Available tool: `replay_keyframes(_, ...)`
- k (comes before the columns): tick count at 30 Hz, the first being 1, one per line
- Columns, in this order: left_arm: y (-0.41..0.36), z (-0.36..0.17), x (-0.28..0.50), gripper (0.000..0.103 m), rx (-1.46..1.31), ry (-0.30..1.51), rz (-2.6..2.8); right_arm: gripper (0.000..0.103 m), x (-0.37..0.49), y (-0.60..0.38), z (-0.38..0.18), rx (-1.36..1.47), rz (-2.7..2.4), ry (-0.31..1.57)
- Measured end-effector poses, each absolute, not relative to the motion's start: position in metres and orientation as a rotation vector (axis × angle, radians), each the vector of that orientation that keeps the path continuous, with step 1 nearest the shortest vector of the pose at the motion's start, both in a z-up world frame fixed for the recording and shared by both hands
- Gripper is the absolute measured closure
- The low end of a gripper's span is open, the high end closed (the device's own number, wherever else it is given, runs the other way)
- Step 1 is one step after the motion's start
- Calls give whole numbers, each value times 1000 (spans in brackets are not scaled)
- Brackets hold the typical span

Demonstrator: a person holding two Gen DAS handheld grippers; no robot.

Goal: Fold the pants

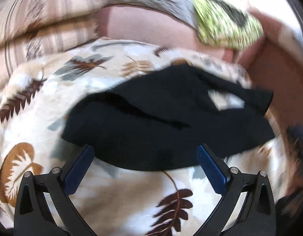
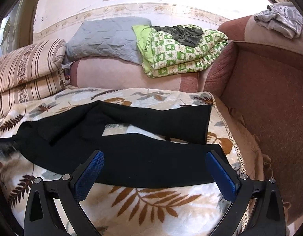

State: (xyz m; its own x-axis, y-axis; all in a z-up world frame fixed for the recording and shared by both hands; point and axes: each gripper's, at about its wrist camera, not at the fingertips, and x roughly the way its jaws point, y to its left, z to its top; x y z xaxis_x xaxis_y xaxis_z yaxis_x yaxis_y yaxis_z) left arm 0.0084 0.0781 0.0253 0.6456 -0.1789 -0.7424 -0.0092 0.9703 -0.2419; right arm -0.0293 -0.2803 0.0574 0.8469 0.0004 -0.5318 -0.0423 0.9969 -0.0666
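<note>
Black pants (image 2: 143, 157) lie spread on a leaf-print blanket (image 2: 151, 202), their two legs running to the right with a strip of blanket showing between them. My right gripper (image 2: 155, 158) is open, its blue pads over the near leg's edge, nothing held. In the blurred left wrist view the black pants (image 1: 151, 122) fill the middle. My left gripper (image 1: 145, 151) is open at their near edge, holding nothing.
A brown armchair (image 2: 269, 102) stands at the right with a grey garment (image 2: 281, 19) on its top. Behind the blanket are a green patterned quilt (image 2: 180, 53), a grey quilt (image 2: 106, 39) and striped folded bedding (image 2: 27, 68).
</note>
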Motion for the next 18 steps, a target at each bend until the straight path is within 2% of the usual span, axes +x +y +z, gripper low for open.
replay_keyframes(4,157,22,20,0,-560,916,-101,0,-28,-287,58,-21,40,570)
replay_keyframes(6,169,19,22,0,-620,929,-136,0,-27,-289,59,2,44,569)
replay_keyframes(18,95,39,11,0,-341,867,-337,0,-30,-290,61,7,43,555)
